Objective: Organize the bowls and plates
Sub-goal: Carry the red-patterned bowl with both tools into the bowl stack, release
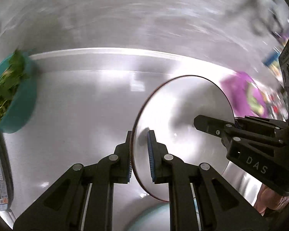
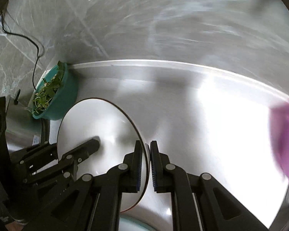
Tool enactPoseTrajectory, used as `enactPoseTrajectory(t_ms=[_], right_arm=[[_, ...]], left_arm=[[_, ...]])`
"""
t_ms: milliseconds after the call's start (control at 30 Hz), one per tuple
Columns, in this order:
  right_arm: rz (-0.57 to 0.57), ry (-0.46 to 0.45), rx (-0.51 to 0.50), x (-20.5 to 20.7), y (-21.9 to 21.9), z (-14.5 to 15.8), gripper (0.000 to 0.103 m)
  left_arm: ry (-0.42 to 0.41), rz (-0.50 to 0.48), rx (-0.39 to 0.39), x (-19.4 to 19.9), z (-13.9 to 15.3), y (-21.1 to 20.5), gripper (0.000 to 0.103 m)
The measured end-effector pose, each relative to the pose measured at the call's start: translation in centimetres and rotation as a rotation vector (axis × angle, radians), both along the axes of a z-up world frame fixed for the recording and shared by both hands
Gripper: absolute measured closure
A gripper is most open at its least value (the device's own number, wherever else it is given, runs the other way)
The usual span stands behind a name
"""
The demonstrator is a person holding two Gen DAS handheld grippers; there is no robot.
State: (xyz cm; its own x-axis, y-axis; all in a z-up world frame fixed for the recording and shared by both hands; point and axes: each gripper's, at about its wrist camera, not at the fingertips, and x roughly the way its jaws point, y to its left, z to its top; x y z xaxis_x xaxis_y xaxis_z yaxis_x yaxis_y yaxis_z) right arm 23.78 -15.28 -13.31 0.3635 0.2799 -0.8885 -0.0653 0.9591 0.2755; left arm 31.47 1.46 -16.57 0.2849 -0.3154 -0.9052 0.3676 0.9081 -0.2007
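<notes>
A white plate (image 1: 183,111) with a thin dark rim is held at opposite edges by both grippers, above the steel counter (image 1: 77,105). My left gripper (image 1: 139,136) is shut on its left rim, blue pads pressing both faces. My right gripper (image 1: 200,123) clamps the far right rim, with one black finger lying over the plate's top. In the right wrist view, my right gripper (image 2: 146,144) pinches the plate (image 2: 94,119) at its right rim, and the left gripper (image 2: 94,144) reaches in from the left. A pale green dish (image 2: 131,225) shows below the plate, mostly hidden.
A teal bowl (image 1: 19,104) (image 2: 63,100) of green leaves stands at the counter's back left against the wall. A purple package (image 1: 242,94) (image 2: 285,134) lies to the right, blurred. A dark cable (image 2: 34,44) hangs on the tiled wall. A round metal appliance (image 1: 0,165) sits at the left edge.
</notes>
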Motion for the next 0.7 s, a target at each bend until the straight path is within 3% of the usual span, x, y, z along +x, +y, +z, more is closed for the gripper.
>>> enactPoseTrajectory(t_ms=[200,367,500,633,700], right_arm=[[-0.148,-0.014,0.003,-8.2,-7.1,1.7,0.092],[-0.221,0.016,0.027,-14.6,-13.3,1.1,0.092],[-0.260,0.046,0.046,-19.2,-16.8,-0.1,0.092],[-0.271,0.083,0.072,-22.4,-19.5,-1.6,0.092],[-0.272,0.101,0.083,-23.7,-20.4,-2.5,0.092]], left_arm=[[0.013,-0.199,-0.043,-9.1,1.2,-8.3,0.091],[0.047,-0.318,-0.035,-16.8,1.8,-15.3,0.091],[0.067,-0.379,-0.008,-23.3,0.8,-19.3,0.091],[0.084,-0.421,0.024,-27.9,-0.3,-21.8,0.091],[0.092,-0.433,0.043,-28.3,-0.9,-22.6,0.091]])
